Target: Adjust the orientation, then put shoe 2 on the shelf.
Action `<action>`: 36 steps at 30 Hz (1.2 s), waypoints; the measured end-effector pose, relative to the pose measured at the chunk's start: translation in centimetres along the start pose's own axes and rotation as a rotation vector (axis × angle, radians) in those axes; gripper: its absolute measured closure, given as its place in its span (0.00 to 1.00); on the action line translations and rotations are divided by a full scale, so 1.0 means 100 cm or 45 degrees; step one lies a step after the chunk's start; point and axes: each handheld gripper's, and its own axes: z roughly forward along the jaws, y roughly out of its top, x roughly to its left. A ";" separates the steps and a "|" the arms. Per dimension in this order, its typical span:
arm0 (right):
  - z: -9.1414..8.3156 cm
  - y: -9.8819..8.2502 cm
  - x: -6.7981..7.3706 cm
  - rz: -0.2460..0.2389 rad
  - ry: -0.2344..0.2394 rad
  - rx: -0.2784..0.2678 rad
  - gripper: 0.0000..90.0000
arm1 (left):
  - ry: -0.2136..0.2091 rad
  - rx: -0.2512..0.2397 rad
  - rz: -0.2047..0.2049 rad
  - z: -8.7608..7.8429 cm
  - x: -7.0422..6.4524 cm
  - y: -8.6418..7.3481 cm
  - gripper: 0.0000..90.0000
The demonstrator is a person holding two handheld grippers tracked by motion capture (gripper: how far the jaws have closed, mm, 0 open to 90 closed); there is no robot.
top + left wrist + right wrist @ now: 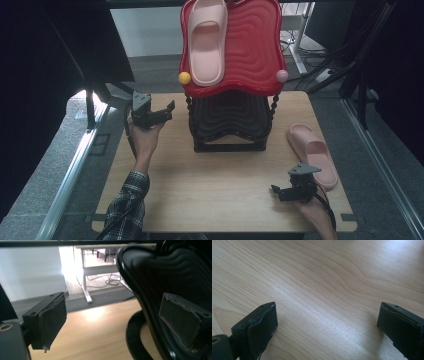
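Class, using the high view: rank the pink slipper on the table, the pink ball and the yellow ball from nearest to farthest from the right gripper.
From the right gripper:
1. Pink slipper on the table, just beside it at the table's right edge.
2. Pink ball, at the red tray's right corner.
3. Yellow ball, at the tray's left corner.

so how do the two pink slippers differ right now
The upper slipper lies on the rack's red top tray, raised above the table; the lower slipper lies on the table at its right edge. The upper one points straight away from the person; the lower one sits at an angle. The lower one is beside the right gripper; the upper one has no gripper near it. Both are pink, open-toed and sole down.
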 end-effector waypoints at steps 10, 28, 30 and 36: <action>0.000 0.000 0.001 -0.016 0.016 0.001 0.03 | -0.035 0.118 -0.032 -0.006 0.001 -0.043 0.04; -0.013 0.010 0.002 0.035 0.014 -0.035 0.01 | -0.054 0.396 -0.041 -0.024 -0.004 -0.118 0.01; -0.016 0.012 0.001 0.044 0.007 -0.034 0.01 | -0.046 0.437 -0.039 -0.026 -0.005 -0.125 0.01; -0.030 0.019 -0.006 0.037 -0.045 -0.064 0.05 | -0.056 0.583 -0.012 -0.032 -0.010 -0.145 0.02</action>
